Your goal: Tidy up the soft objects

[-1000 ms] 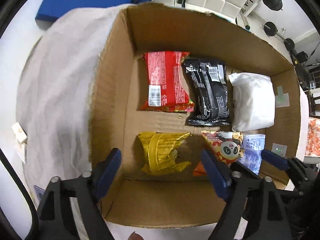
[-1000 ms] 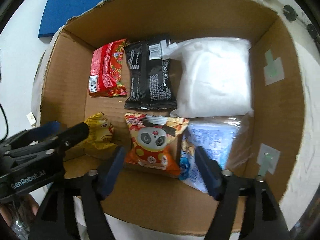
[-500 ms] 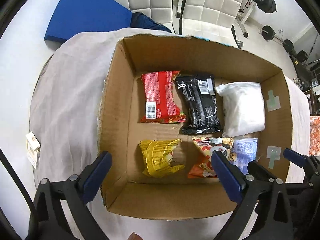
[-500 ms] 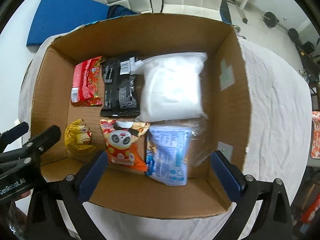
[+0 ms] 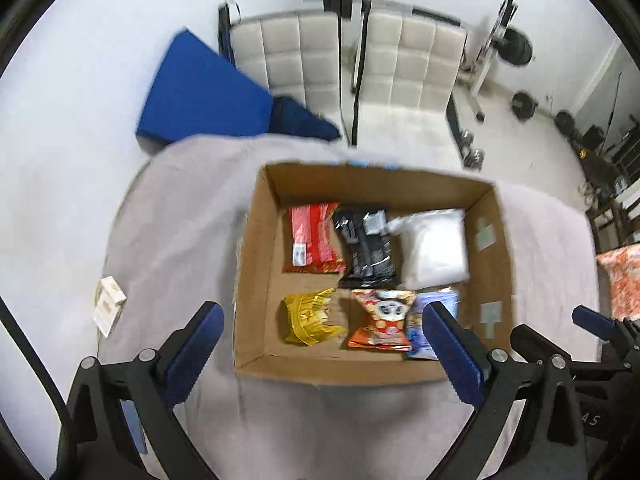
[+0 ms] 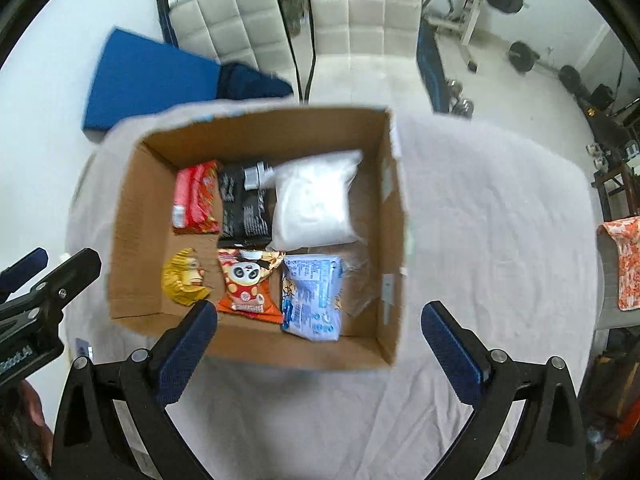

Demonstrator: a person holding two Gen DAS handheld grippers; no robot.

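Both grippers — left gripper [image 5: 322, 354] and right gripper [image 6: 318, 346] — have been drawn back, jaws wide and empty. Six soft packets are left arranged inside the brown cardboard box [image 6: 132, 216] — packing is judged complete.

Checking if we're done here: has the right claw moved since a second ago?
Yes. The right claw has pulled up and back from the box, which looks smaller now; it is open and empty.
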